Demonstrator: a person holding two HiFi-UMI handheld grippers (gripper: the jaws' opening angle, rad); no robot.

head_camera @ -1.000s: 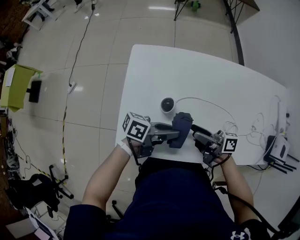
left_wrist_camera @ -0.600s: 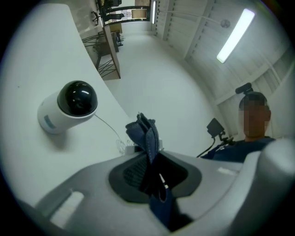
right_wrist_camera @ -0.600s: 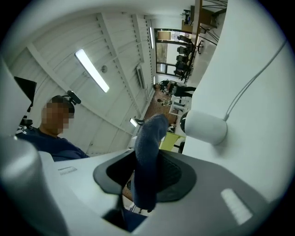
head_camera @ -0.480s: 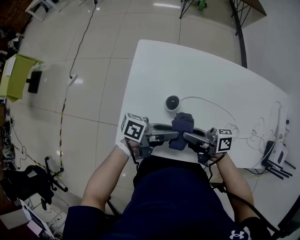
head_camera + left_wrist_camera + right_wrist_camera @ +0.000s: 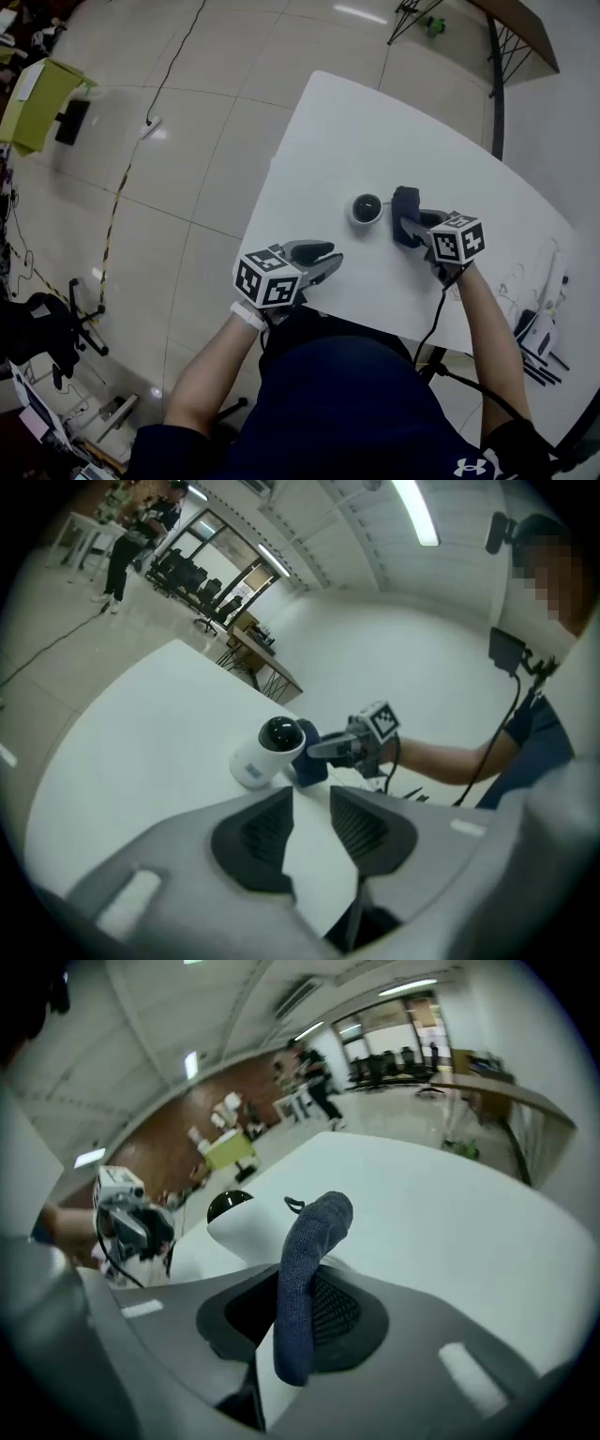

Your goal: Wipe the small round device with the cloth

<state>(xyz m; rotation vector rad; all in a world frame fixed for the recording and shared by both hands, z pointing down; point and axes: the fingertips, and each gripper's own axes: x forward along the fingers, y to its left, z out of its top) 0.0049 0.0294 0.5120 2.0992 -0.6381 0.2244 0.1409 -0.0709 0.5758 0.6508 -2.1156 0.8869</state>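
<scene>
Cloth [image 5: 405,216] has changed hands: a moment ago both grippers met on it near the front edge of the table [image 5: 375,122]. Now only the right gripper [image 5: 415,225] has it, jaws just closed on the dark fold that sticks up between its pads. It has carried the cloth beside the small round device [image 5: 366,208], seemingly touching its side, though the head view is too small to be sure. The left gripper [image 5: 328,258] has just been opening; its jaws stand partly apart, nothing between them. Wiping looks ready to start
</scene>
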